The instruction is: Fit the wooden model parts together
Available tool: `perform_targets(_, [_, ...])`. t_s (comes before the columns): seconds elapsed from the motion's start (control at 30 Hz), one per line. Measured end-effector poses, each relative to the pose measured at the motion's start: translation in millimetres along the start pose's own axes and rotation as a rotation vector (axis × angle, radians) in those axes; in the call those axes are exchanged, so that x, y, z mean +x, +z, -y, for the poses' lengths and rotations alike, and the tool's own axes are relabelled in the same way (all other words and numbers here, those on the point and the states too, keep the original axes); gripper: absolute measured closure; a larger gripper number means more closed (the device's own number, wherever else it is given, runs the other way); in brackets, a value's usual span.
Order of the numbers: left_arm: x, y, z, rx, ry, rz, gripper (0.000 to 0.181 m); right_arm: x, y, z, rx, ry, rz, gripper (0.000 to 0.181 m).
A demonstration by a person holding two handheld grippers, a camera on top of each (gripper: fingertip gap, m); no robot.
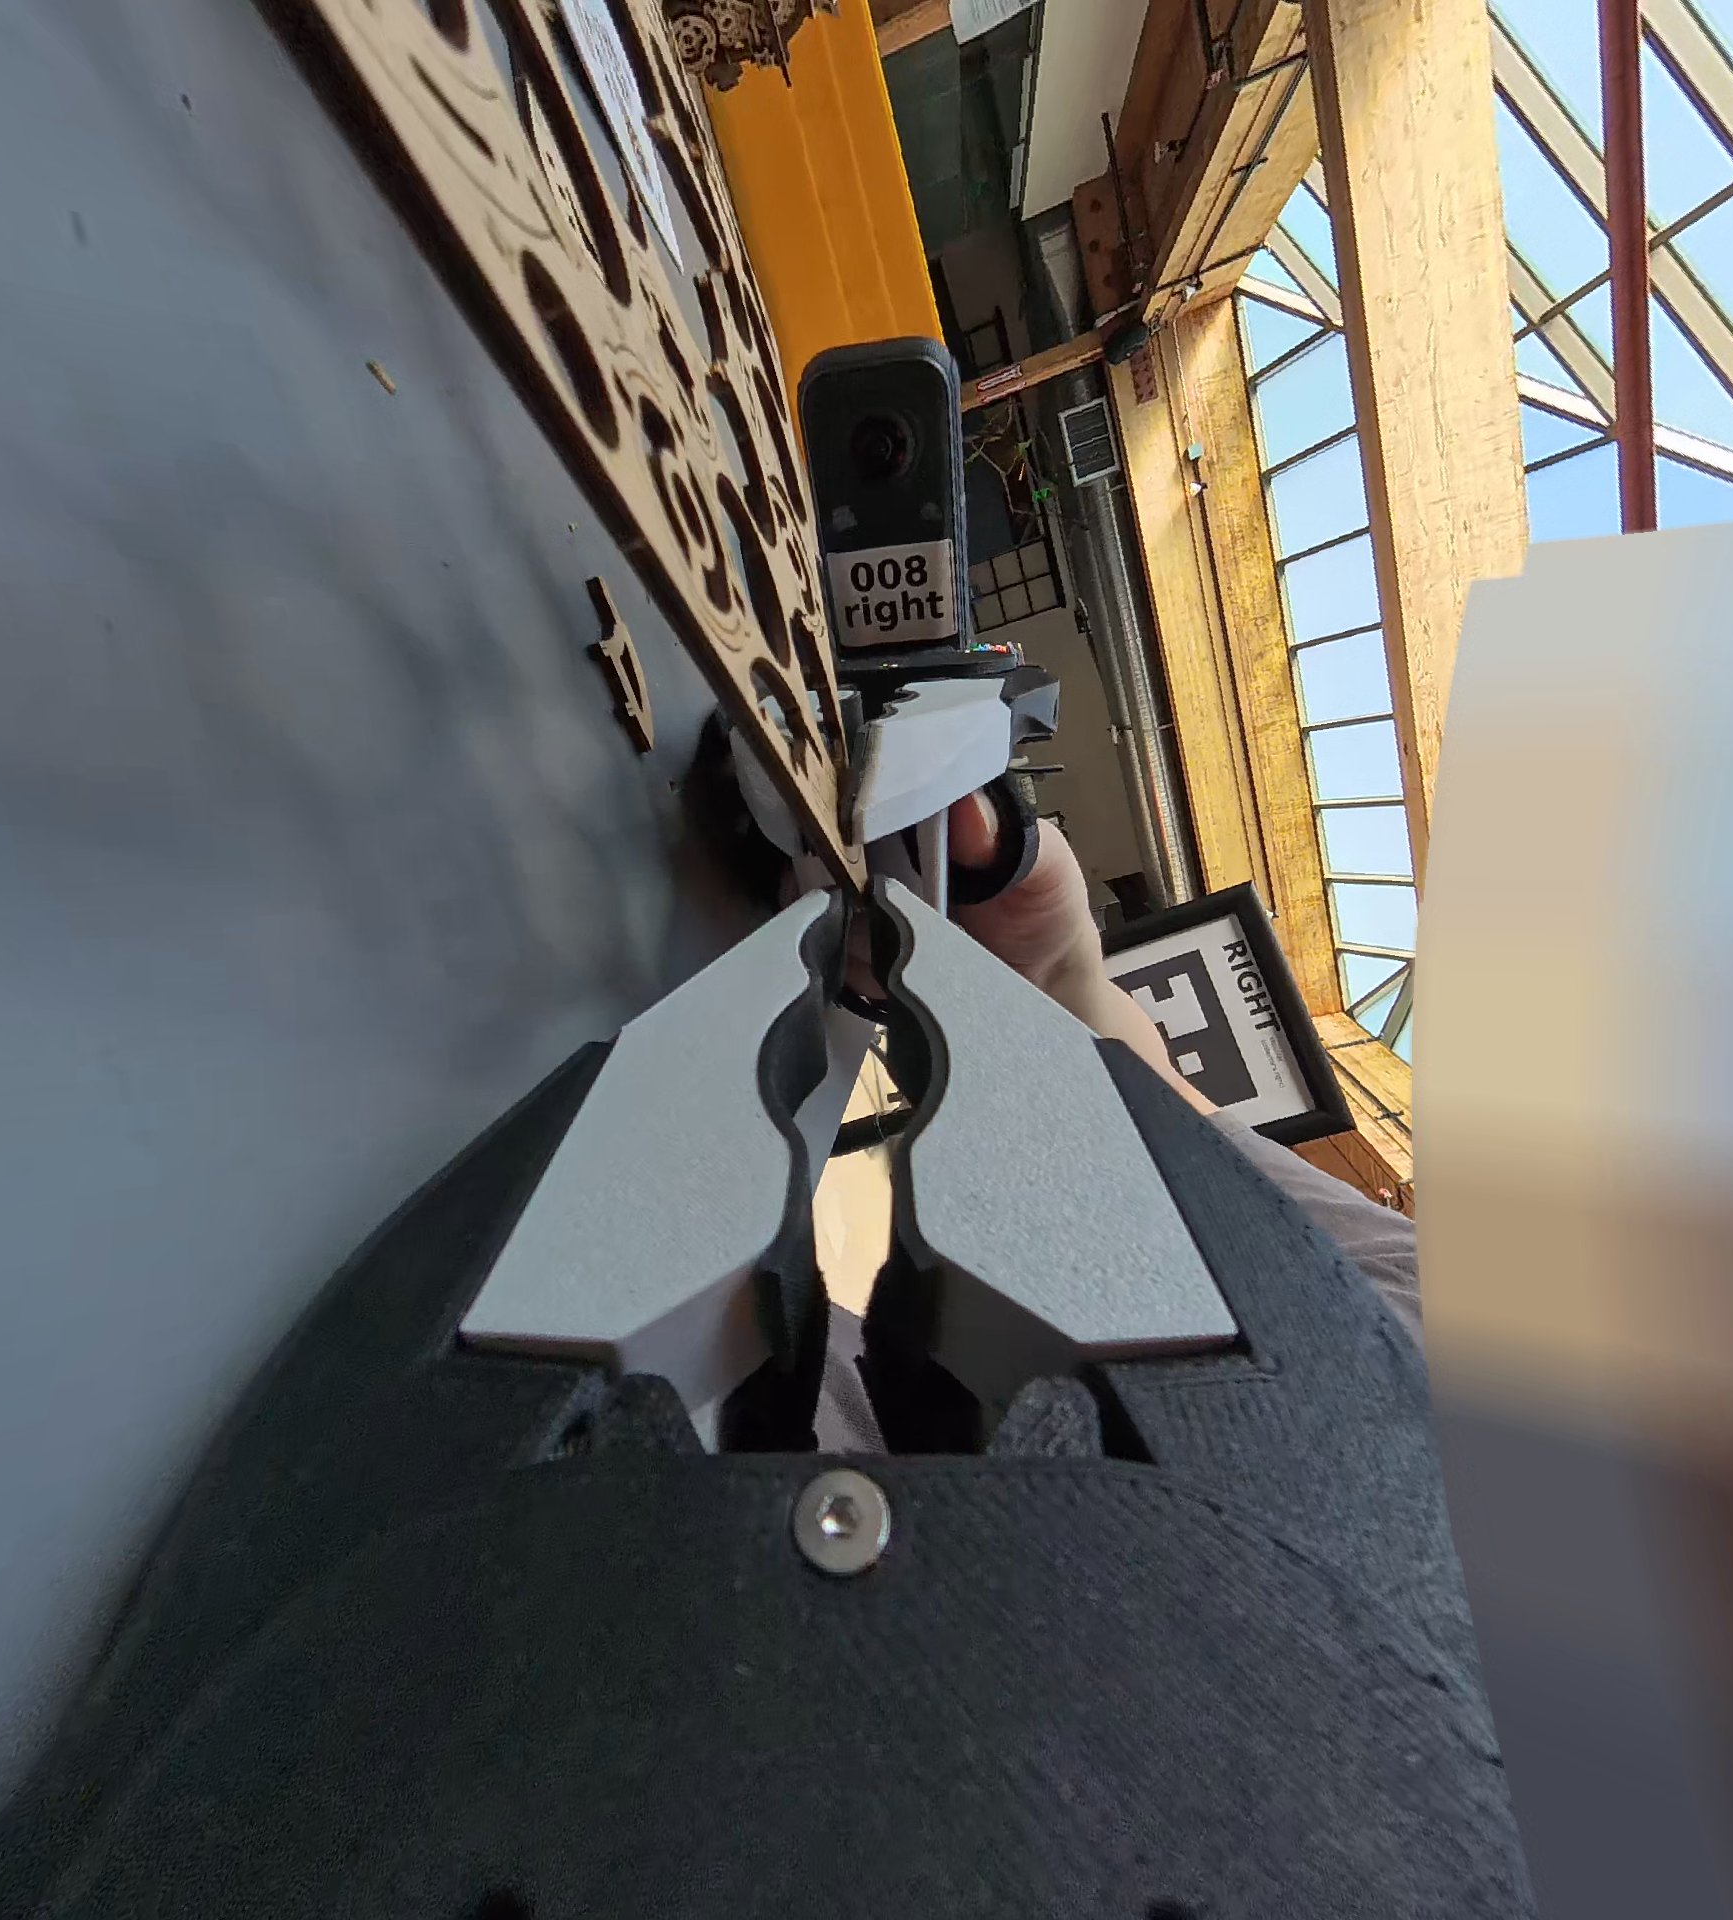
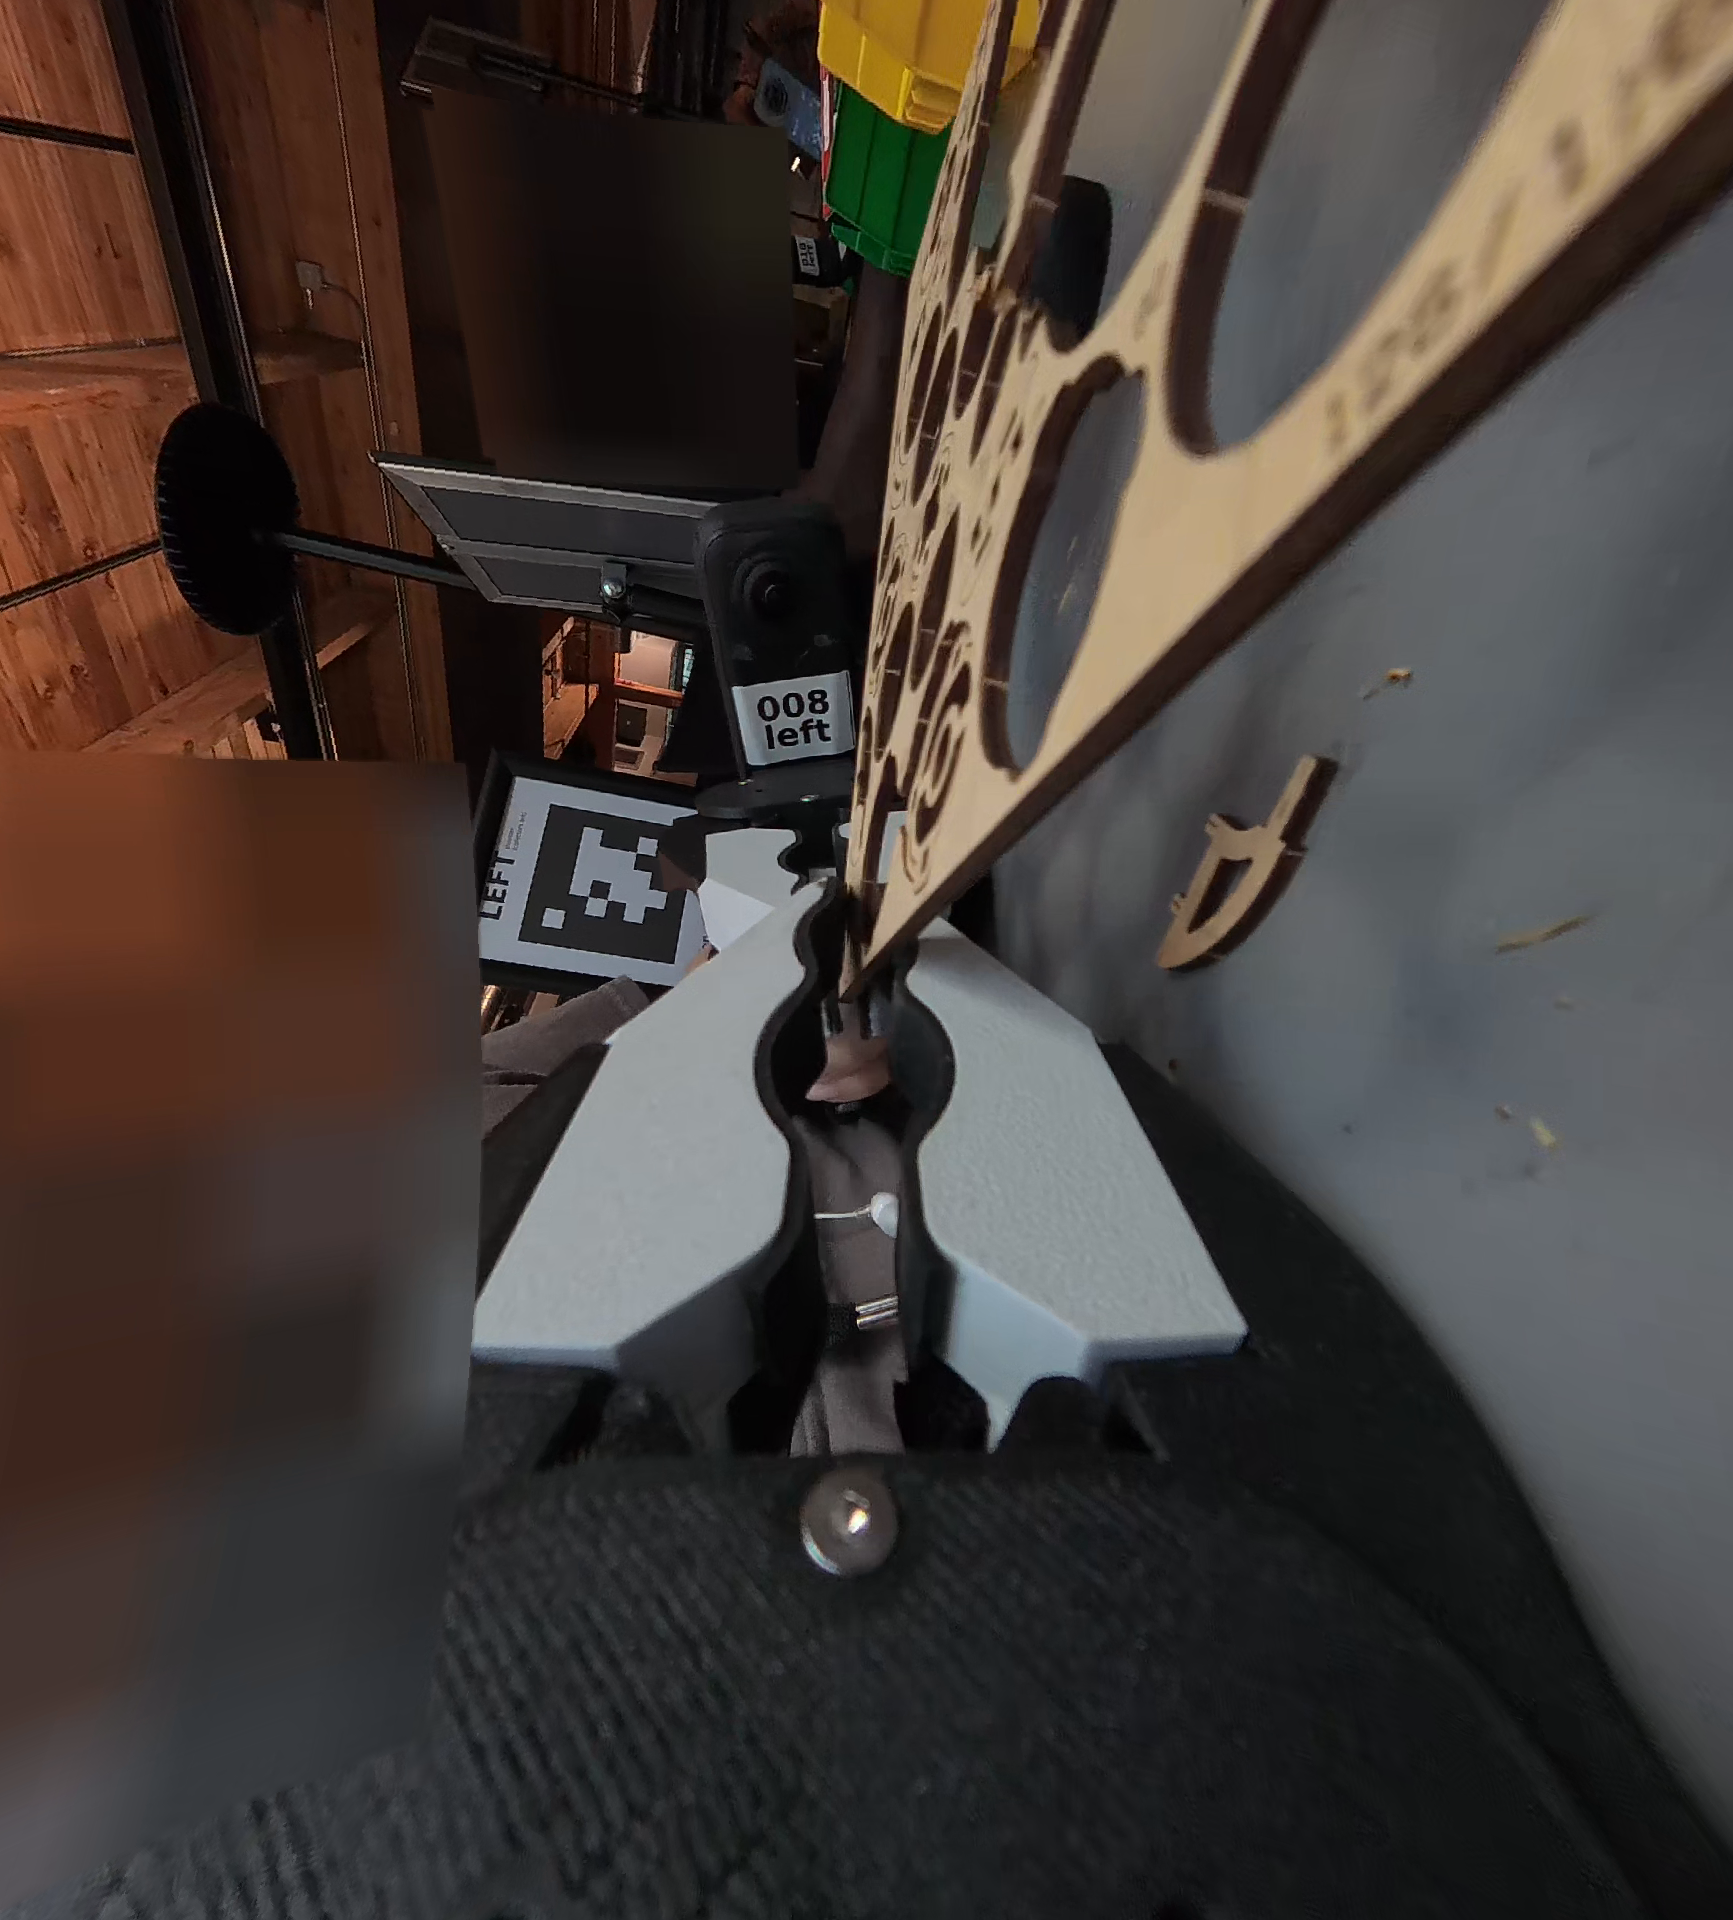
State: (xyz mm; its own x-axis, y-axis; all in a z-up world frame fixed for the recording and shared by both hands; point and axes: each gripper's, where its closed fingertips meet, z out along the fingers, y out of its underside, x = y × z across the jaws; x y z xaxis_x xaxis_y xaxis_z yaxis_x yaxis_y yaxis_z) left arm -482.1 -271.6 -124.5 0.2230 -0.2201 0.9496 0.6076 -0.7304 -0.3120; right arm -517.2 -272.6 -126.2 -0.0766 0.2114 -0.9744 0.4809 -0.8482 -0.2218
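1. Left wrist view: the left gripper (image 1: 854,906) has its grey jaws nearly together, pinching the near corner of the thin, pale laser-cut plywood sheet (image 1: 571,270), which has dark burnt edges and many cut-out holes. The sheet is held on edge, off the grey-blue tabletop (image 1: 218,727). Keep this pinch firm but on the frame only — the wood looks thin, and a squeeze across a cut-out could snap a bridge.

2. In the same view the right gripper (image 1: 846,800), which carries its own black camera, closes on the same edge just beyond. With the two grips so close, I judge that any twist of one against the other would bend the sheet; move both as one.

3. A small loose curved wooden part (image 1: 623,675) lies flat on the tabletop, just beside the sheet. It is likely a piece to be fitted, so lower the sheet clear of it.

4. Right wrist view: the right gripper (image 2: 857,961) shows its jaws narrow, clamped on the sheet's corner (image 2: 955,894), with the left gripper (image 2: 831,868) facing it along that edge. The loose part (image 2: 1246,862) sits to the side among wood crumbs (image 2: 1537,935).

5. Next — judging from this — set the sheet flat before pressing any part out.
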Motion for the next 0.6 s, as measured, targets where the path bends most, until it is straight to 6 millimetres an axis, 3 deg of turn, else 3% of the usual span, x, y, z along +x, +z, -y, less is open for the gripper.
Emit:
perform_targets(0.03, [-0.1,-0.2,0.1,0.002,-0.001,-0.001,0.18,0.4,-0.1,0.1,0.0,0.002,-0.002,0.178])
perform_targets(0.6, [-3.3,-1.3,-1.0,-0.009,0.012,0.022,0.18,2.5,0.8,-2.2,-0.004,-0.007,-0.023,0.178])
